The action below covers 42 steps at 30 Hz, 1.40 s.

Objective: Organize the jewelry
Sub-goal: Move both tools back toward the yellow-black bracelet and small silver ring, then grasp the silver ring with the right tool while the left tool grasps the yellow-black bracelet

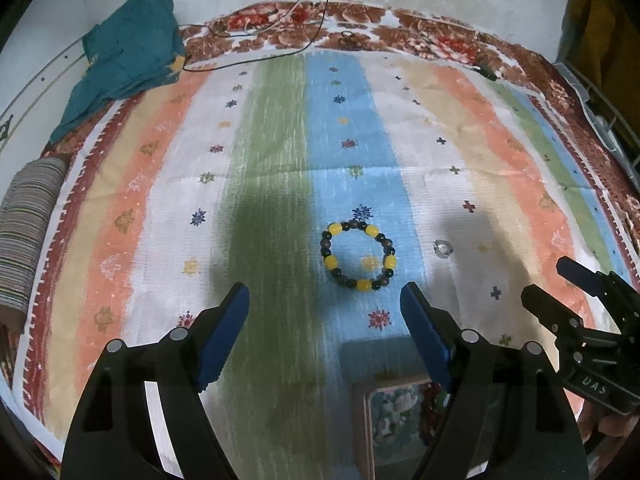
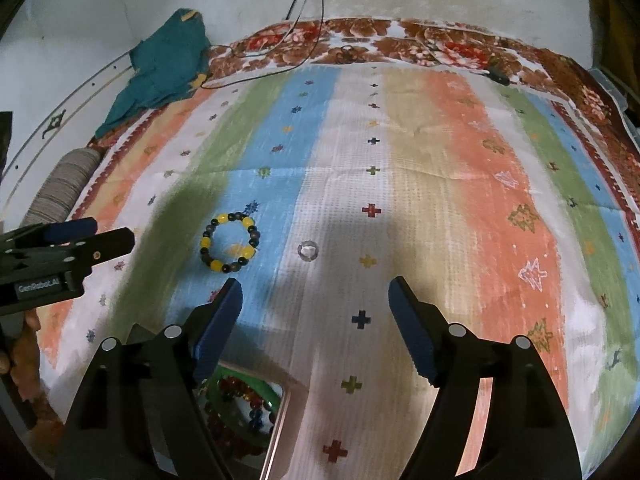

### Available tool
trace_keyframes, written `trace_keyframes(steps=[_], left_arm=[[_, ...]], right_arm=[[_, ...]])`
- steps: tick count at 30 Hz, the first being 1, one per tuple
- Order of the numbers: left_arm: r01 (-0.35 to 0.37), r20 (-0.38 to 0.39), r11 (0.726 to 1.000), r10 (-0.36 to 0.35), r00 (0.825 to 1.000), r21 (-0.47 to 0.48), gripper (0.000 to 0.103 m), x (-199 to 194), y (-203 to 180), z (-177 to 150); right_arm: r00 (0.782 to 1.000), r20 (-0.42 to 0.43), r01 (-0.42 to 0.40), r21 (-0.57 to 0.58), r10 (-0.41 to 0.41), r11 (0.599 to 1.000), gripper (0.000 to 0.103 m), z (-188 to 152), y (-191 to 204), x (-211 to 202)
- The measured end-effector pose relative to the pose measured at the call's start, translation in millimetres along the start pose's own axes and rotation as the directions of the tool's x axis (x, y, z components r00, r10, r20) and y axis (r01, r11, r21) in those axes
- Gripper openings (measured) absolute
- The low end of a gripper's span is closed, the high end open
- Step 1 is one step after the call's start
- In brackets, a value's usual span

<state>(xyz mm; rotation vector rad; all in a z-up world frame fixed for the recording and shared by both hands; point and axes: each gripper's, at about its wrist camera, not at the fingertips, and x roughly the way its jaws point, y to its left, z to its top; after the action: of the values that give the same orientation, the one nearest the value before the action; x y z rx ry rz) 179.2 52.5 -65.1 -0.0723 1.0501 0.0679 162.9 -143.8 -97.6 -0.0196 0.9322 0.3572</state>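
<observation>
A bracelet (image 1: 359, 255) of yellow and dark beads lies flat on the blue stripe of the cloth; it also shows in the right wrist view (image 2: 230, 247). A small clear ring (image 1: 443, 248) lies to its right on the white stripe, seen too in the right wrist view (image 2: 308, 251). My left gripper (image 1: 325, 300) is open and empty, just short of the bracelet. My right gripper (image 2: 315, 292) is open and empty, just short of the ring. A jewelry box (image 1: 396, 420) holding beaded pieces sits under both grippers (image 2: 240, 412).
A striped cloth (image 1: 280, 160) covers a floral blanket. A teal garment (image 1: 128, 56) lies at the far left, a striped roll (image 1: 28, 232) at the left edge. Thin cables (image 1: 304, 32) trail across the far border. A plastic bin (image 1: 600, 112) stands at the right.
</observation>
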Motion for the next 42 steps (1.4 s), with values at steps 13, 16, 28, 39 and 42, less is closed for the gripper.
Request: trace_keyframes(steps=[13,16,28,39,42], left_arm=[[-0.011,-0.054,1.000,0.011,0.998,0.003,0.077,39.4,2.8,15.0],[-0.020,-0.068,1.000,0.021,0.997,0.019,0.077,48.2,1.7,16.7],[0.012,-0.118,1.000,-0.009,0.993,0.026,0.076,74.7,1.8,21.8],[-0.001,-0.171,0.999,0.009,0.985,0.049,0.067,103.6,0.8,25.5],[-0.004,-0.183,0.999,0.014,0.983,0.053,0.061,111.2,2.1,26.6]], right_arm=[[0.999,-0.050,0.020,-0.043,-0.022,0.999,0.076,11.0,-0.9,31.9],[0.998,-0.057,0.019,-0.054,-0.022,0.998,0.076,12.9,0.5,36.9],[0.993,-0.115,0.000,-0.067,-0.008,0.998,0.076,21.0,1.1,62.1],[0.986,-0.167,-0.008,-0.085,-0.006,0.996,0.075,27.9,5.8,94.6],[0.984,-0.179,-0.007,-0.097,-0.010,0.995,0.075,30.5,7.1,102.8]])
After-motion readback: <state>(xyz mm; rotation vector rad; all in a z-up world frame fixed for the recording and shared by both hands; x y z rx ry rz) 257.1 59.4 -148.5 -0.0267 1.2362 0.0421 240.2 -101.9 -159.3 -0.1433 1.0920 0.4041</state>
